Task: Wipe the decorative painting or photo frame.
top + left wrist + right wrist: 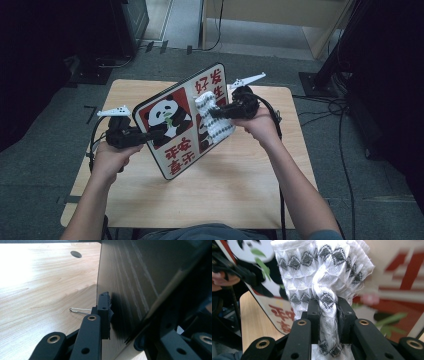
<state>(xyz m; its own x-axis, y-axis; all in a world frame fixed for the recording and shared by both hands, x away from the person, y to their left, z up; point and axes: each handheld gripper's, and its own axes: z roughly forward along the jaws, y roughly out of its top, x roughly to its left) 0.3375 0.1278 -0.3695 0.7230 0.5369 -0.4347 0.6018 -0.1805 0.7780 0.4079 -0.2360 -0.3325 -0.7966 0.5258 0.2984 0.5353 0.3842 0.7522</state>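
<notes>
Overhead camera is looking down on the panda board [180, 122]; both gripper cameras are facing it close-up.

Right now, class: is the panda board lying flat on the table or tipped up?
Tipped up. The panda board stands tilted on its lower edge, its rim clamped by the left gripper, its upper edge well above the table.

Both forearms enter from the bottom edge and angle inward. The left hand [111, 157] holds the left gripper [150, 136] roughly level, pointing rightward, jaws clamped on a board edge. The right hand [261, 122] holds the right gripper [216, 113] higher, pointing leftward, jaws pinched on bunched cloth. A cable trails from each gripper.
</notes>
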